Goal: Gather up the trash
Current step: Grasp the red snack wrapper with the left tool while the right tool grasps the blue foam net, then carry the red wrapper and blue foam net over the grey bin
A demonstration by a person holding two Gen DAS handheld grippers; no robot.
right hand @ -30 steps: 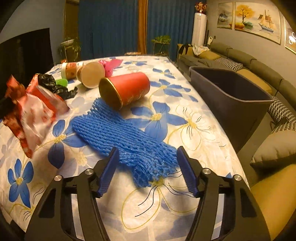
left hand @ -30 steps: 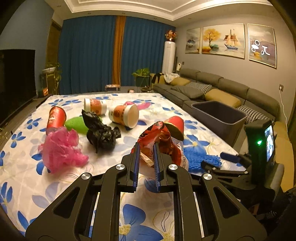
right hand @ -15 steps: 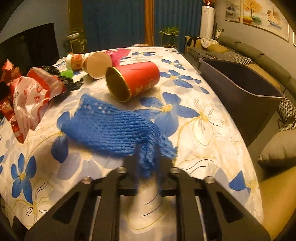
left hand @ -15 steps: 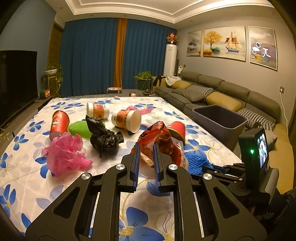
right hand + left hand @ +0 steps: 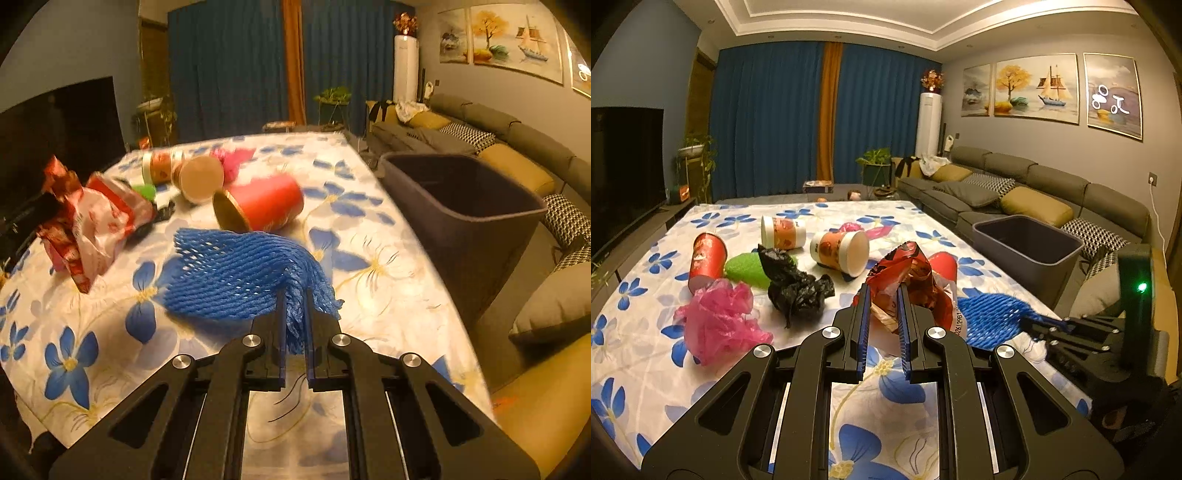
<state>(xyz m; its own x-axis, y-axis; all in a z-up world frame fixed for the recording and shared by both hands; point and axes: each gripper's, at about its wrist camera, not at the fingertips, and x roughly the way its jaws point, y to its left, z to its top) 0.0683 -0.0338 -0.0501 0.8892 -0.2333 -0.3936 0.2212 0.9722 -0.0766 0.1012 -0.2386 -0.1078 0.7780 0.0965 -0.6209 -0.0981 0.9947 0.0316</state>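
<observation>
Currently both grippers are loaded. Right gripper (image 5: pixel 295 317): jaws have just been closing and now pinch the near end of the blue foam net sleeve (image 5: pixel 236 273); the rest of it hangs just over the floral tablecloth (image 5: pixel 373 266). Left gripper (image 5: pixel 882 314): jaws nearly together, clamped on a crumpled red-and-white snack wrapper (image 5: pixel 912 277). Grey trash bin (image 5: pixel 461 199) stands off the table's right edge, beside the sofa (image 5: pixel 1027 184). Red paper cup (image 5: pixel 266 203) lies on its side just behind the sleeve.
</observation>
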